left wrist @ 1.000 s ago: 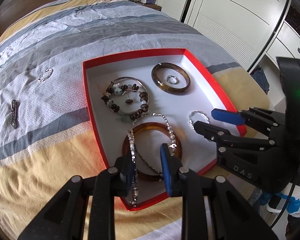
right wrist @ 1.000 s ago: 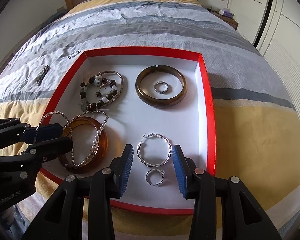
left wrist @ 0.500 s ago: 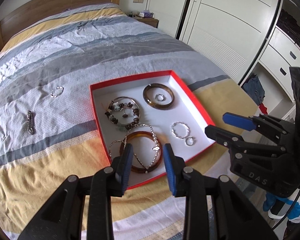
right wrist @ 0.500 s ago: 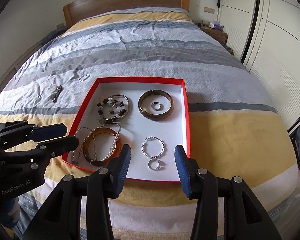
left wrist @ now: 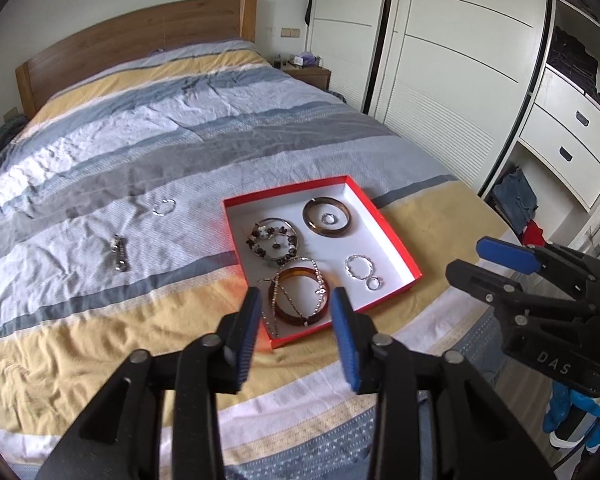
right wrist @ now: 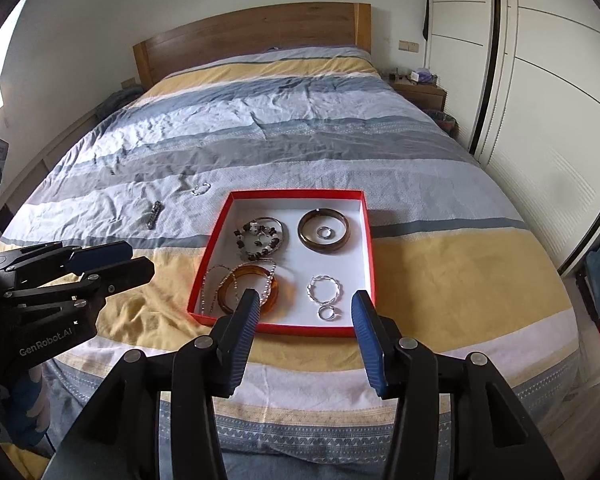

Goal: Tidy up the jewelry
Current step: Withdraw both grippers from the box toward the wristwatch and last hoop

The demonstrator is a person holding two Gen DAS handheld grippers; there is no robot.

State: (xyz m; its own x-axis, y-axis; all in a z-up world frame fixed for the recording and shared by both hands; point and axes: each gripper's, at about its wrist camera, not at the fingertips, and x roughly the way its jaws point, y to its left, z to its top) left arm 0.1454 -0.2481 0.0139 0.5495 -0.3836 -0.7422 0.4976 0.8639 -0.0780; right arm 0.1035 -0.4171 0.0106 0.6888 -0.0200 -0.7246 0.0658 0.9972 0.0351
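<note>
The left gripper (left wrist: 296, 320) hangs above the near edge of the bed with its jaws spread and opening, nothing between its blue pads. The right gripper (right wrist: 304, 320) is likewise raised, its jaws apart and empty. Below both lies the red tray (right wrist: 370, 248) on the striped bedspread (right wrist: 300, 128). Inside it, an amber bangle (right wrist: 248, 286) sits at the near left corner with a silver chain (right wrist: 210, 280) draped across it; a beaded bracelet (right wrist: 260, 236) lies behind it. A dark bangle (right wrist: 324, 232) encircles a small ring (right wrist: 324, 233) at the far right. A twisted hoop (right wrist: 325, 289) and a second ring (right wrist: 327, 312) occupy the near right. Two silver pieces, a clasp (right wrist: 153, 215) and an open ring (right wrist: 200, 189), rest on the bedspread left of the tray.
</note>
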